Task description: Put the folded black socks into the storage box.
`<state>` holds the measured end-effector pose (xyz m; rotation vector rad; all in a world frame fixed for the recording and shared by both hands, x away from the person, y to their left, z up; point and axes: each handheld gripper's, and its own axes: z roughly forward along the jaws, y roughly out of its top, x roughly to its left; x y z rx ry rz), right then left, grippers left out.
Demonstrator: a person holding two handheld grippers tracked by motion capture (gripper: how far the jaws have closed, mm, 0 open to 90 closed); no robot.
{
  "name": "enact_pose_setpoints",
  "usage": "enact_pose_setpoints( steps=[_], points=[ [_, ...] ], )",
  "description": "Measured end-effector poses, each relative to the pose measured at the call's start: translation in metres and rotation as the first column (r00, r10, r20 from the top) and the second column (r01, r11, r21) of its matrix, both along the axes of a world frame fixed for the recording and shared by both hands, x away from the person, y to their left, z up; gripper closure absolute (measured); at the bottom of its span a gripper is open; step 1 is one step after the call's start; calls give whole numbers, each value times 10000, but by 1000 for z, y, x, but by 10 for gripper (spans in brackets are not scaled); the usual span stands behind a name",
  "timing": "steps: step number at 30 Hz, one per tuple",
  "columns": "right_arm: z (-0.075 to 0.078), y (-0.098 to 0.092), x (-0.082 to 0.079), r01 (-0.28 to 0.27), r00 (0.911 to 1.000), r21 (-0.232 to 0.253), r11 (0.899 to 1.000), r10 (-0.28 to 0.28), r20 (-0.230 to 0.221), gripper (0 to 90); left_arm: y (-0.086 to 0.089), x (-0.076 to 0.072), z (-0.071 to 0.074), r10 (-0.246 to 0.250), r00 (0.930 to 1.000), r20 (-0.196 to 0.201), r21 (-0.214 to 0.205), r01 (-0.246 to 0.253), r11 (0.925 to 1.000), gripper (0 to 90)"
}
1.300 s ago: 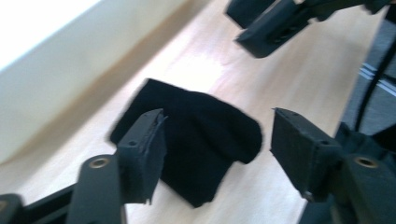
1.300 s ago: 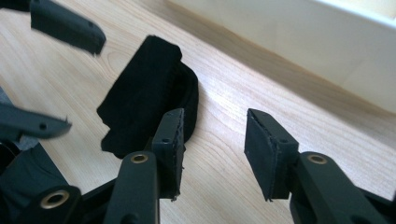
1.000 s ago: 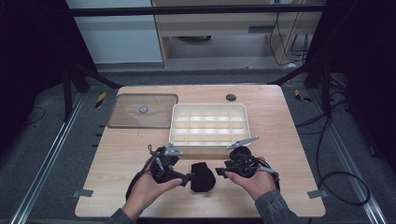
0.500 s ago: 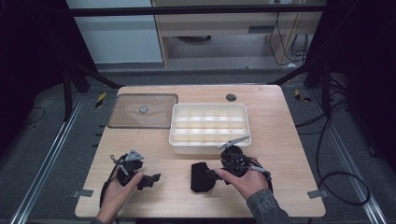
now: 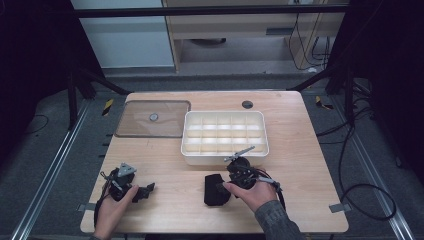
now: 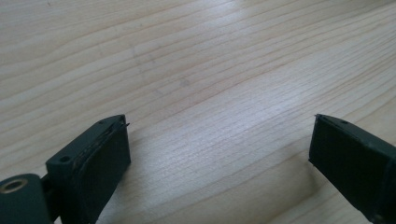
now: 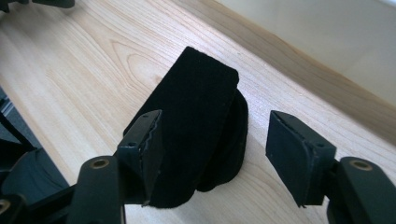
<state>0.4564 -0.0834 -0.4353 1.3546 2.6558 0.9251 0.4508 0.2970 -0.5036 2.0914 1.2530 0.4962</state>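
R gripper (image 7: pixel 212 156) has just been narrowing its jaws round the folded black cloth (image 5: pixel 216 189), which lies on the table (image 5: pixel 300 165) just in front of the white tray (image 5: pixel 225 134), pads not pressing yet. L gripper (image 5: pixel 142 191) sits wide open w/ nothing between, off at the near left edge. Looks like the pick-up step; next it needs a firm squeeze before any lift.

Both tools (image 5: pixel 150 189) (image 5: pixel 220 188) low — jaws apart

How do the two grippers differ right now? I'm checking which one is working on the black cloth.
The right gripper has the black cloth between its jaws, which have just been closing; the left gripper has bare table between jaws spread wide apart. The right one sits near the white tray; the left lies off to the side. Both are hand-held.
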Motion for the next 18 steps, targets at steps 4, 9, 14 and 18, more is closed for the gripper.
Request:
enact_pose_setpoints(
  steps=[4, 9, 14, 18],
  points=[
    [-7, 3, 4, 52, 9999, -109, 9999, -54, -161, 376, 1, -1, -4, -26, 9995, 314, 67, 24, 10000, 20],
    [-11, 8, 8, 86, 9994, -97, 9999, -89, -322, 381, 1, -2, -5, -22, 9991, 415, 57, 20, 10000, 15],
    [-19, 11, 11, 88, 9992, -164, 9998, -94, -395, 400, 0, -2, -5, -5, 9992, 412, 42, 3, 10000, 13],
    [-24, 10, 12, 198, 9983, -117, 9997, -205, -550, 411, 0, -2, -5, -37, 9992, 392, 83, 34, 10000, 10]
  ],
)
